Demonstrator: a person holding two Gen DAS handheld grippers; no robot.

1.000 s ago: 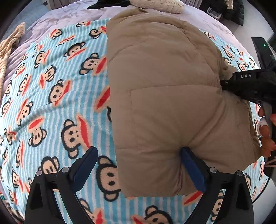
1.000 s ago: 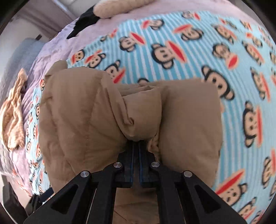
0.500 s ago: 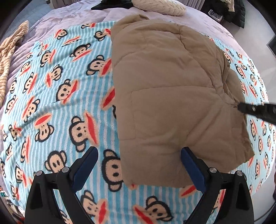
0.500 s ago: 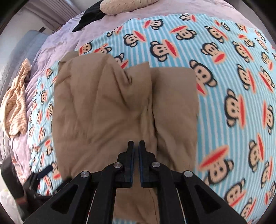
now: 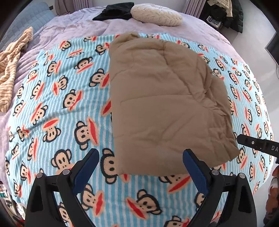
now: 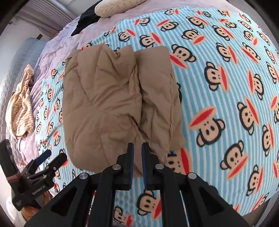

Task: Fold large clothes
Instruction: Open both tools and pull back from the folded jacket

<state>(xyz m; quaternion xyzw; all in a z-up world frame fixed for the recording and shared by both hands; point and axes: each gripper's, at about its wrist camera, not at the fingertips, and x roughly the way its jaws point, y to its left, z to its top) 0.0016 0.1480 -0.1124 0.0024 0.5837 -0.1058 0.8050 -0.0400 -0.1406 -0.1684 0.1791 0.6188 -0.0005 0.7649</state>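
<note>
A tan padded jacket [image 5: 163, 106] lies folded into a thick rectangle on a blue striped monkey-print blanket [image 5: 57, 104]. In the right wrist view the jacket [image 6: 111, 104] shows two puffy folded halves side by side. My left gripper [image 5: 141, 157] is wide open and empty, just in front of the jacket's near edge. My right gripper [image 6: 137, 148] has its jaws a narrow gap apart, holds nothing, and hovers at the jacket's near end. It shows at the right edge of the left wrist view [image 5: 258, 145]. The left gripper shows in the right wrist view [image 6: 50, 158].
A striped tan garment [image 5: 12, 69] lies at the bed's left side, also in the right wrist view [image 6: 21, 111]. A cream knitted pillow [image 5: 155, 14] and a black cloth [image 5: 115, 13] lie at the far end on the lilac bedspread [image 5: 69, 24].
My right gripper let go of the jacket, drew back and opened slightly. Both grippers rose and pulled away. The jacket settled flat on the blanket.
</note>
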